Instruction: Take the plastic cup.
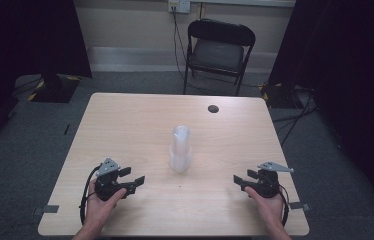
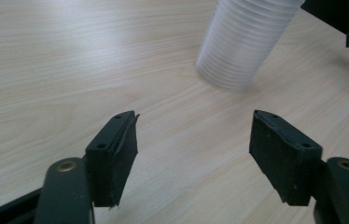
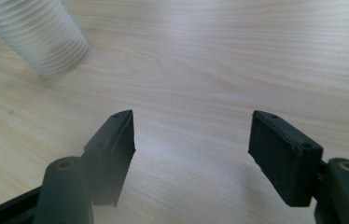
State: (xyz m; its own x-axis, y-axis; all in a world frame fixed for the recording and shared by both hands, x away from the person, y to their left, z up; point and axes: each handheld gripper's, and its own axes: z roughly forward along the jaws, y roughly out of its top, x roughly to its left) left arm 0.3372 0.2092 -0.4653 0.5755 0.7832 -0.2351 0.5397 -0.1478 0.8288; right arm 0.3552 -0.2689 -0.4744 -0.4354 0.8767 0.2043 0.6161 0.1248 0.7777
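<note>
Item: stack of clear plastic cups [image 1: 180,150], upright at the centre of the wooden table [image 1: 125,125], untouched. Left gripper [image 1: 134,181]: at 8 o'clock from the stack, well apart, jaws spread, nothing between. Right gripper [image 1: 240,180]: at 4 o'clock, well apart, jaws spread, likewise empty. Folding chair [image 1: 218,50]: at 12 o'clock beyond the table.

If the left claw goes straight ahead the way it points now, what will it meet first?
Probably the stack of plastic cups. It stands ahead of the open left claw, slightly to the right of its line, so the claw may brush its base rather than hit it squarely.
</note>
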